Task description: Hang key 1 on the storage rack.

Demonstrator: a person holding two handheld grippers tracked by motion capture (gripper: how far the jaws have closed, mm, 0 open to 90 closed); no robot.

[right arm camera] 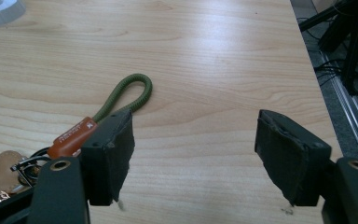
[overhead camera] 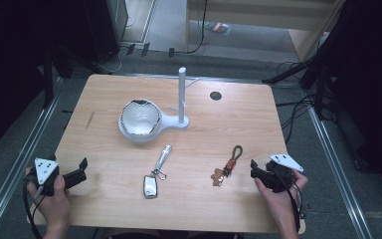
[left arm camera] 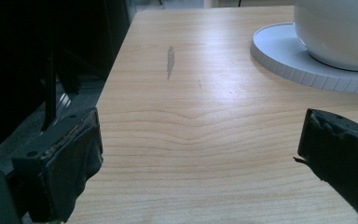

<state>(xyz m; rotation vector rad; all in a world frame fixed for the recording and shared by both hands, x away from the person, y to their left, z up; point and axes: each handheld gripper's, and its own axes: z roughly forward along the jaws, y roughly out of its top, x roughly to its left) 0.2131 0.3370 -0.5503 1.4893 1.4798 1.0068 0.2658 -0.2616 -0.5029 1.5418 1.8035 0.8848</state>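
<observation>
We held the right gripper (overhead camera: pixel 256 171) low at the near right edge of the table (overhead camera: pixel 258 114), jaws spread wide and empty. The left gripper (overhead camera: pixel 79 173) sat at the near left edge, its jaws likewise spread with bare wood between them (left arm camera: pixel 200 140).

The risk, as we judged it, lay in the approach. In the right gripper view the green cord keychain (right arm camera: pixel 121 100) lay outside the gap, its loop just beyond and to the outer side of the left-hand jaw, the orange tag running under that jaw's edge. Closing from there would have caught nothing, or only nipped the tag and dragged the whole thing across the wood. The leather charm (right arm camera: pixel 0 170) and metal ring at its near end could also have snagged or swung if we lifted by the cord alone.

From the high view the keychain (overhead camera: pixel 230 162) lay just left of the right gripper, near but apart. Farther left lay the car key (overhead camera: pixel 150 185) with its silver fob. Beyond, mid-table, stood the white bowl (overhead camera: pixel 140 118) on its white stand (overhead camera: pixel 182 99), well apart from both grippers.
</observation>
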